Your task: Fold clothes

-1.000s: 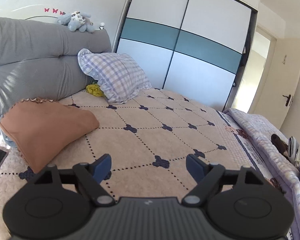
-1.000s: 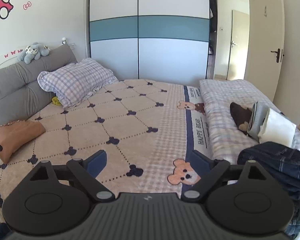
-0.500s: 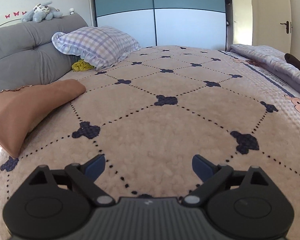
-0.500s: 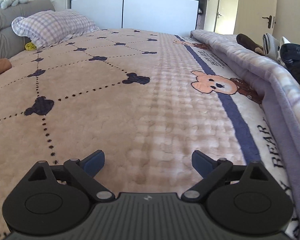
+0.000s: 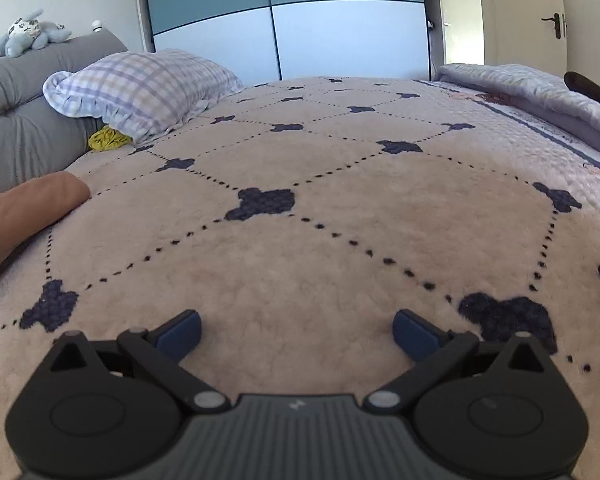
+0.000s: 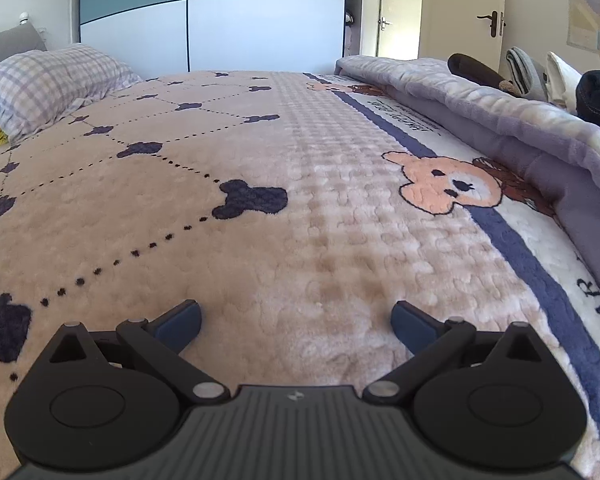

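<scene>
My left claw (image 5: pixel 296 330) is low over the bed, and its jaws have just been opening wider. Nothing is between them, only the fuzzy pink blanket (image 5: pixel 340 208) with dark mouse shapes. My right claw (image 6: pixel 294 320) is low over the same blanket too. Its jaws have just been opening a bit more, and nothing is between them either.

The clothes to fold are far off on the right. In the right view I see dark blue jeans (image 6: pixel 598 98) at the right edge, on top of a purple quilt (image 6: pixel 500 108). Just beside the jeans, on their left, are a white folded thing (image 6: pixel 560 76), a grey folded thing (image 6: pixel 524 70) and a dark brown thing (image 6: pixel 476 68).

In the left view a brown cloth (image 5: pixel 24 208) lies near my left side on the blanket. Farther back is a checked pillow (image 5: pixel 140 88) with a small yellow thing (image 5: pixel 108 140) tucked under it. A grey headboard (image 5: pixel 16 120) stands on the left, and a blue stuffed toy (image 5: pixel 26 34) sits on top. A big blue and white wardrobe (image 5: pixel 300 28) stands at the far end.
</scene>
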